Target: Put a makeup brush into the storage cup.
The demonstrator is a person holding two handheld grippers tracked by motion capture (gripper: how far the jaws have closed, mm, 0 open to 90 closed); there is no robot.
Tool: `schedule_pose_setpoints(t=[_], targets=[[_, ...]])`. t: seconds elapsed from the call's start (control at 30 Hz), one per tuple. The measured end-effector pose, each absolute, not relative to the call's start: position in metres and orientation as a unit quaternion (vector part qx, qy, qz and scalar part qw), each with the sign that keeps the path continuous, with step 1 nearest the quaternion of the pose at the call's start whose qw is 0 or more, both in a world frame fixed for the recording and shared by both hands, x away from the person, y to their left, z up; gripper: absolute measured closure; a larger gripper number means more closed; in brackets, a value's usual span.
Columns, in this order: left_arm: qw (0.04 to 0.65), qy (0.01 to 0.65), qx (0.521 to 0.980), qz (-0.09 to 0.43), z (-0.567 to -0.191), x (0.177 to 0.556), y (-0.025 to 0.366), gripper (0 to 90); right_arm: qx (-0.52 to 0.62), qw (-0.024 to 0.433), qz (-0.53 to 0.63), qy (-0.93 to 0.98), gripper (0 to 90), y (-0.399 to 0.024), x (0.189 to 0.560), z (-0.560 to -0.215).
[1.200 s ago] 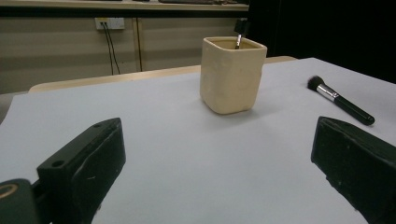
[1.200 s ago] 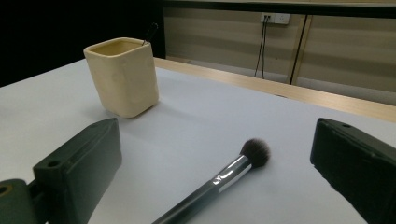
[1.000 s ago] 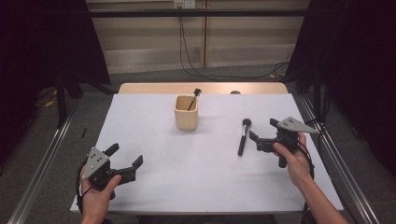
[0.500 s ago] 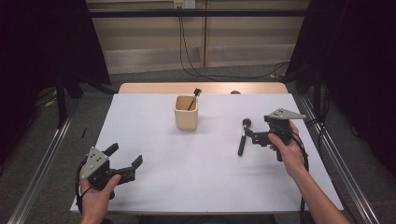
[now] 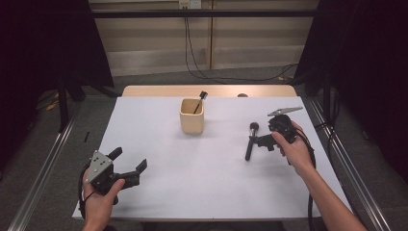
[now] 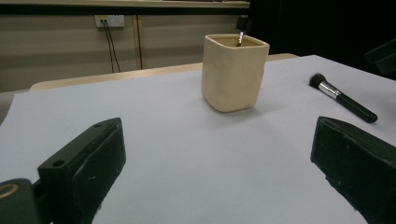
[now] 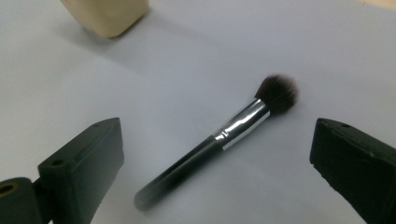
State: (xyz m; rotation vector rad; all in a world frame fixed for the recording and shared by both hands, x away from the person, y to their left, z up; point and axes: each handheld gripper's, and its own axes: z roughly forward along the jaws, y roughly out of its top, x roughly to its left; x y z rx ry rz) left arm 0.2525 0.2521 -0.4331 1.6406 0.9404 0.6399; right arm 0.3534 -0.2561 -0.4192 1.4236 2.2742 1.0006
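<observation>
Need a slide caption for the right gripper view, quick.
Open right claw poised over a brush lying on the table, cup beyond.

A white table (image 5: 192,183) carries a beige square cup (image 5: 192,116) near its far middle, a thin dark brush (image 5: 198,101) leaning out of it. To the right lies a black makeup brush (image 5: 250,142), head toward the far edge. The right gripper (image 5: 259,141), jaws apart, sits just beside its handle. The left gripper (image 5: 130,161) hangs over the near left corner, jaws spread.
</observation>
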Motion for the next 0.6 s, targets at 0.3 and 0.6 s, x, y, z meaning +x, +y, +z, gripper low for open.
schedule_pose_setpoints(t=[0.3,0.6], targets=[[0.541,0.396,0.694,0.262,-0.433,0.25,0.249,3.2,0.495,0.077,0.278,0.82,4.9,-0.252,0.366,-0.421],[0.538,0.394,0.695,0.268,-0.433,0.249,0.252,3.0,0.494,0.034,0.198,0.846,6.3,-0.24,0.378,-0.428]])
